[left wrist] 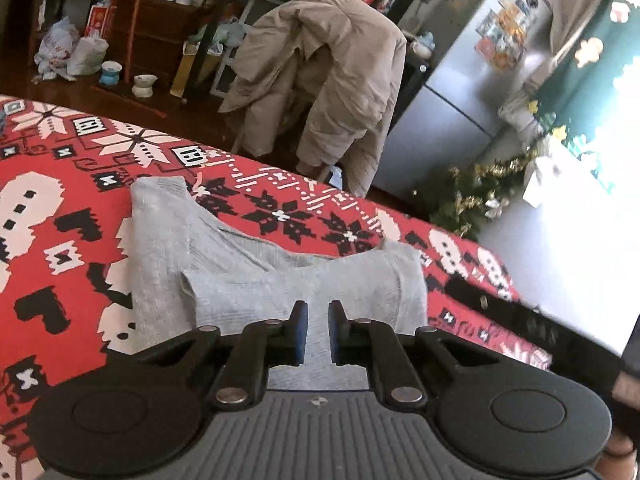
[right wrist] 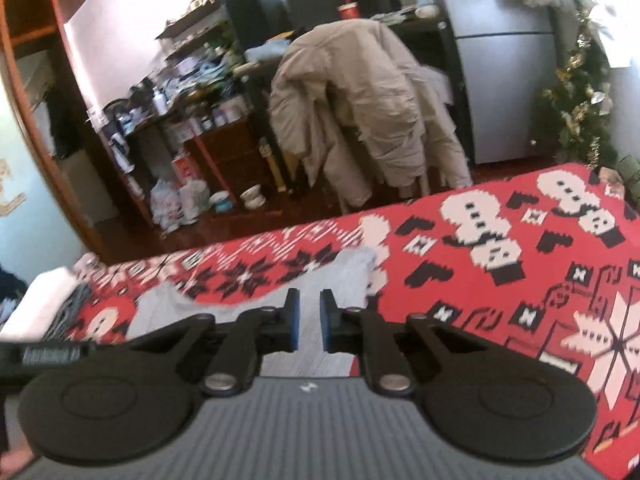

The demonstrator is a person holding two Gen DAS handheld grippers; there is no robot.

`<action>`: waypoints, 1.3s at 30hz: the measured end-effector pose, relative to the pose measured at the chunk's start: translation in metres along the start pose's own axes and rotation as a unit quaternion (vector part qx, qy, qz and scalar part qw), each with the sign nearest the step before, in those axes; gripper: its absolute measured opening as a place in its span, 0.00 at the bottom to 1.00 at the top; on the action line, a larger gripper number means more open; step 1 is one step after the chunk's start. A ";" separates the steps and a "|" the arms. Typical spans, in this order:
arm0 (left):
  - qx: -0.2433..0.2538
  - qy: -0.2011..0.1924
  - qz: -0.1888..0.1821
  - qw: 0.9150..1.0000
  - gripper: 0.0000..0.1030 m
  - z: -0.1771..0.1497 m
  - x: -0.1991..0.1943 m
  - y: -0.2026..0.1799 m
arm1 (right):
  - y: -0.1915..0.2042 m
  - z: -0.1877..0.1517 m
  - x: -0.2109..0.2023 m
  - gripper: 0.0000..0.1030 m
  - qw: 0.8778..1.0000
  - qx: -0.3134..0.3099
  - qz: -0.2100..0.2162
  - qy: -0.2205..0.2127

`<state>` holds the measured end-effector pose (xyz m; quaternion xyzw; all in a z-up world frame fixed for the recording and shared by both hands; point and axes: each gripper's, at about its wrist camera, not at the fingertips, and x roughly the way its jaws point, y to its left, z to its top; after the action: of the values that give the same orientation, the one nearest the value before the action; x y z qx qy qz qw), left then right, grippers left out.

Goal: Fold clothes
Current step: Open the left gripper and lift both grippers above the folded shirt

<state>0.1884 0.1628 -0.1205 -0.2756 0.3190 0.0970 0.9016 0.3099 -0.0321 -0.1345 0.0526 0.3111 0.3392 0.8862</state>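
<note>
A: What is laid out, and where is the garment found?

B: A red patterned blanket (left wrist: 60,240) is spread over what may be a bed or a worktop; which one cannot be told. On it a grey ribbed top (left wrist: 224,264) is lain partly folded, one flap doubled over near the far edge. A white folded pile (right wrist: 40,304) is seen at the blanket's left end from the right wrist view. Beyond the edge, a beige jacket (left wrist: 320,80) is draped over a chair and a silver fridge (left wrist: 460,92) is stood further back.

A: How are the tools set?

B: On the left tool (left wrist: 318,330) a narrow gap is shown between the blue pads, with grey fabric seen beneath but nothing pinched. The right tool (right wrist: 309,320) is likewise held slightly apart above the grey cloth, gripping nothing. No earlier view is given.

A: What could go wrong?

B: Only one layer might be caught if the narrow jaws are lowered as they stand, so the fold would be dragged open. The blanket itself might be snagged along with the top, since both are soft and touching.

A: And the room for moving?

B: Open blanket is left to the garment's left and, in the right view, to its right. The far edge is near the top's sleeve, so a push outward could slide it off.
</note>
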 end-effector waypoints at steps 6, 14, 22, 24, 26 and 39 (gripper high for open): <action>-0.023 0.037 0.036 0.998 0.10 -0.002 0.011 0.021 | 0.004 0.004 0.043 0.09 0.999 -0.006 -0.026 0.042; -0.047 0.043 0.036 0.997 0.05 -0.002 0.010 0.031 | -0.003 0.003 0.054 0.07 0.998 0.007 -0.045 0.050; -0.058 0.038 0.035 0.997 0.05 0.000 0.007 0.035 | -0.016 0.003 0.070 0.11 0.996 0.021 -0.069 0.061; -0.069 0.024 0.031 0.997 0.05 0.002 0.003 0.038 | -0.015 0.006 0.067 0.11 0.996 0.022 -0.073 0.046; -0.063 0.006 0.030 0.998 0.05 0.005 -0.001 0.041 | -0.014 0.009 0.065 0.11 0.997 0.022 -0.070 0.029; -0.091 -0.005 0.065 0.994 0.03 0.017 -0.005 0.074 | -0.008 0.008 0.068 0.11 0.998 0.017 -0.051 0.023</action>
<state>0.1673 0.2334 -0.1389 -0.3350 0.3217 0.1851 0.8660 0.3583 0.0053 -0.1655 0.0444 0.3391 0.2895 0.8940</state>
